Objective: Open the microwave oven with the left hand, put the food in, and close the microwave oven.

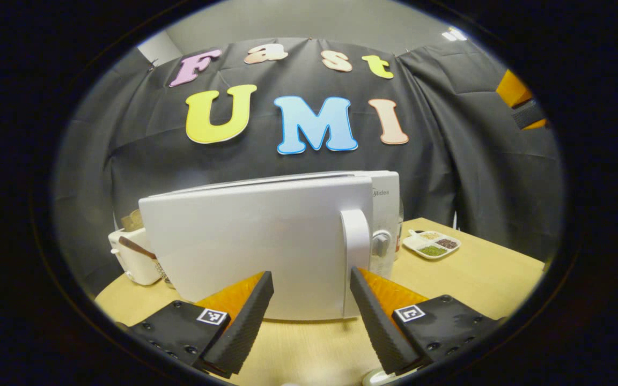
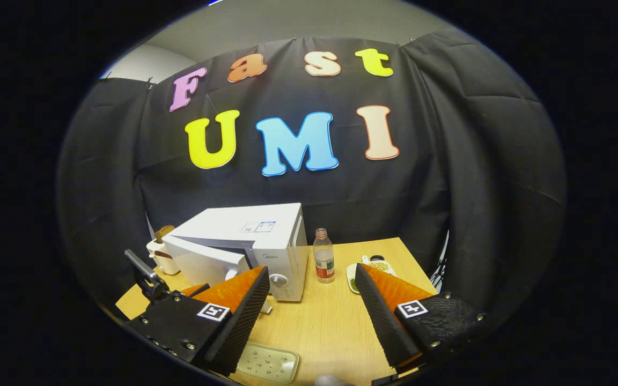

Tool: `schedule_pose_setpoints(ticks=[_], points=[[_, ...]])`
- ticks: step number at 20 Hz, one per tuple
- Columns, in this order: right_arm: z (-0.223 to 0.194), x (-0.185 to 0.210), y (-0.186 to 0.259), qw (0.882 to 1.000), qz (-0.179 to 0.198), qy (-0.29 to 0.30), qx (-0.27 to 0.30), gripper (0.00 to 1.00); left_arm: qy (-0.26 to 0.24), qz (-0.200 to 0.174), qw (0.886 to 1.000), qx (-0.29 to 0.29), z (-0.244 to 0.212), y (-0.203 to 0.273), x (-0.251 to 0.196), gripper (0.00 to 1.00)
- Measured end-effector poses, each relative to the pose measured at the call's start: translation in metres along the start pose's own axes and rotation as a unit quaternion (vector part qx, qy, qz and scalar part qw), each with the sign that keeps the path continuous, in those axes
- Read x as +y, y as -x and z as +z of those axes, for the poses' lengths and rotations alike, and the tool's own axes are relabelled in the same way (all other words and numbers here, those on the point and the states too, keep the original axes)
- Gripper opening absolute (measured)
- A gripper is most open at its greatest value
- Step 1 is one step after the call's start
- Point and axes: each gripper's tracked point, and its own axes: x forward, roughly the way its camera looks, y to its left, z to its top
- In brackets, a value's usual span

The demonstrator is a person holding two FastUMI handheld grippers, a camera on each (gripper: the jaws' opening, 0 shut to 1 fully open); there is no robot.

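Microwave door ajar, both grippers spread and empty.

The table (image 2: 336, 327) lies bare between the right gripper (image 2: 311, 311) and the microwave (image 2: 266, 241) at its back left; the door (image 1: 255, 252) is swung partway out, its handle (image 1: 355, 252) just ahead of the left gripper (image 1: 311, 311). 1 bottle (image 2: 323, 262) stands right of the microwave, a divided dish (image 1: 431, 245) beyond, and a pale tray (image 2: 267, 363) sits at the table's near edge.
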Motion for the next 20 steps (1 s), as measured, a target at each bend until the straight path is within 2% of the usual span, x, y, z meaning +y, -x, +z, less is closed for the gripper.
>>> schedule_pose_setpoints(ticks=[1,3,4,9,11,12,14,16,17,18,20], points=[[0.000,-0.002,-0.003,1.000,0.001,0.000,0.002,0.98,0.005,0.002,1.000,0.001,-0.001,-0.007,-0.001,0.99],[0.001,-0.003,-0.008,1.000,0.002,0.001,0.003,0.98,0.012,0.010,1.000,0.001,-0.001,-0.017,0.000,0.99],[0.001,-0.005,-0.010,1.000,0.002,0.002,0.005,0.98,0.013,0.013,1.000,0.001,-0.001,-0.021,-0.001,0.95],[0.003,-0.012,-0.019,1.000,0.004,0.000,0.007,0.98,0.016,0.023,1.000,0.003,0.001,-0.040,-0.004,0.99],[0.004,-0.014,-0.023,1.000,0.004,0.000,0.007,0.98,0.029,0.016,0.999,0.000,-0.002,-0.042,-0.011,0.97],[0.004,-0.015,-0.025,1.000,0.004,0.000,0.006,0.98,0.031,0.016,0.999,0.004,-0.002,-0.043,-0.010,0.93],[0.004,-0.016,-0.027,1.000,0.007,-0.002,0.007,0.98,0.030,0.018,0.999,0.001,-0.001,-0.045,-0.009,0.95],[0.005,-0.018,-0.031,1.000,0.007,-0.001,0.007,0.98,0.050,0.020,0.999,0.006,-0.003,-0.049,-0.007,0.99],[0.005,-0.018,-0.031,1.000,0.009,-0.003,0.008,0.98,0.042,0.030,0.998,0.026,-0.009,-0.058,-0.001,0.99],[0.005,-0.015,-0.031,1.000,0.012,-0.004,0.008,0.98,0.054,0.022,0.998,0.033,-0.012,-0.049,-0.015,0.98],[0.005,-0.015,-0.030,1.000,0.013,0.004,0.008,0.98,0.049,0.037,0.998,0.025,-0.008,-0.050,-0.008,0.99]])
